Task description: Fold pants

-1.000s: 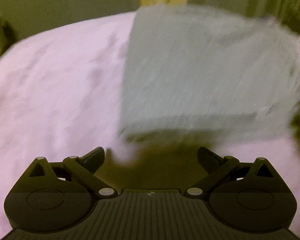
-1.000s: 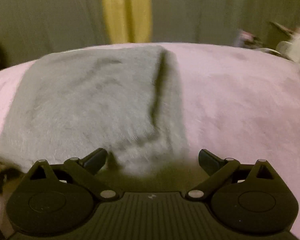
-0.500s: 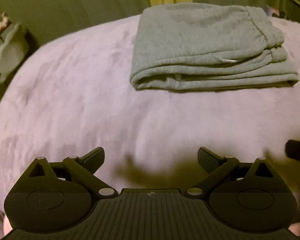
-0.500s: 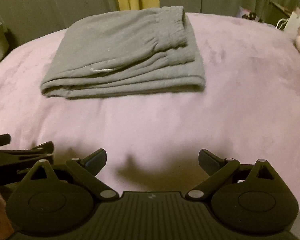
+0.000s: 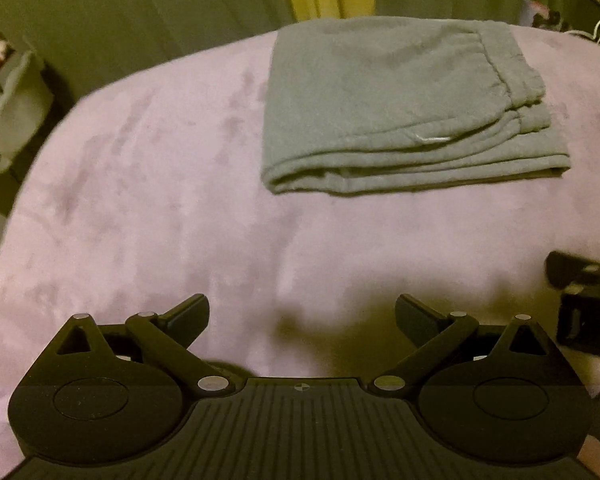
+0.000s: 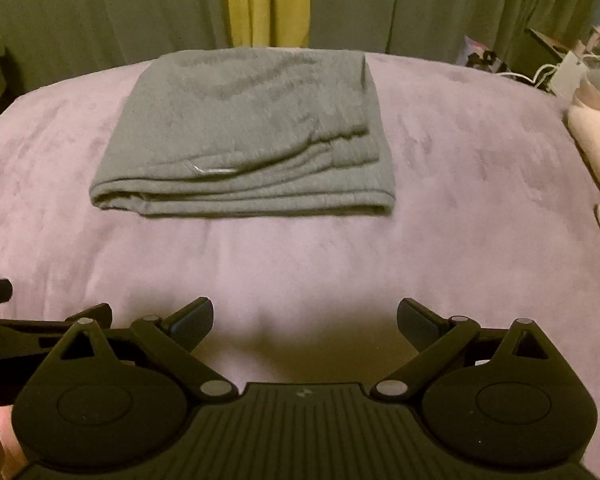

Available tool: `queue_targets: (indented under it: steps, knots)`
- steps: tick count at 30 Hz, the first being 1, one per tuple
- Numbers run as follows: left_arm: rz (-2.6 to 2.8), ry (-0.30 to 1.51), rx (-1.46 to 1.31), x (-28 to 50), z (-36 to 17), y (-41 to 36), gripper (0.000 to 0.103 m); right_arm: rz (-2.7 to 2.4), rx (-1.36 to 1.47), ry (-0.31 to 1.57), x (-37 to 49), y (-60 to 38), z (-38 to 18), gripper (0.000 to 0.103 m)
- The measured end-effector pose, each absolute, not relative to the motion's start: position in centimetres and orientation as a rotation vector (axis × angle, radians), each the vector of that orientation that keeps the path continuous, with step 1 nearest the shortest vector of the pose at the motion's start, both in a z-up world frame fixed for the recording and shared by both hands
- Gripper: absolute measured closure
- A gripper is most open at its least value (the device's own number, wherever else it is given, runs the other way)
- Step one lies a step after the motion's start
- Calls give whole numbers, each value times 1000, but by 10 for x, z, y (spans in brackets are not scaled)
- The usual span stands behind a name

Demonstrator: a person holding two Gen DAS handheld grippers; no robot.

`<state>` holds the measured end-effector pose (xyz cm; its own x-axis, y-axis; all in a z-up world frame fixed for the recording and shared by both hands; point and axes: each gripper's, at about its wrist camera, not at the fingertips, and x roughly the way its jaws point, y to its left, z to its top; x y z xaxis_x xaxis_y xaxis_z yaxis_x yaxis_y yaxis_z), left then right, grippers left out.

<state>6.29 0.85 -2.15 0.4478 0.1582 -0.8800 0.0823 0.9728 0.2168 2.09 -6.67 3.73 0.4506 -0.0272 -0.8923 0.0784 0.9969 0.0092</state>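
Pants (image 6: pixel 244 132): grey, folded into a layered rectangle, lying flat at far centre of bedspread, stacked edges facing the cameras.
Bedspread (image 6: pixel 440 216): lilac, plush, lightly creased.
Left gripper (image 5: pixel 302 318): spread wide, nothing held, well short of pants, above bare bedspread.
Right gripper (image 6: pixel 305 318): spread wide, nothing held, just beside left gripper, apart from pants.
Curtains (image 6: pixel 268 0): green with yellow strip, behind bed.
Plush toy (image 6: pixel 596 132): pink, at right bed edge.

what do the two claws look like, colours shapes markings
Both look alike: matte black plastic. The left claw and right claw each have two wedge-shaped fingers on angled link bars with silver pivot pins, two round disc housings with oval insets, and a ribbed centre plate bearing a small mark. Seen from the left wrist view, the right claw's side shows a white letter that looks like a D. No cables or sleeves show.
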Motion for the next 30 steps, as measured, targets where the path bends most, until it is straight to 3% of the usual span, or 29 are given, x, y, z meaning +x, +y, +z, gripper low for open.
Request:
queue_targets:
  steps: [9,30]
  knots:
    - [59,1145,203,75,4,13,1,-72,62,1087,37,-64,67,5]
    - [105,1169,202,86,-2,18,1,-54,65,1112,47,-59,60,4]
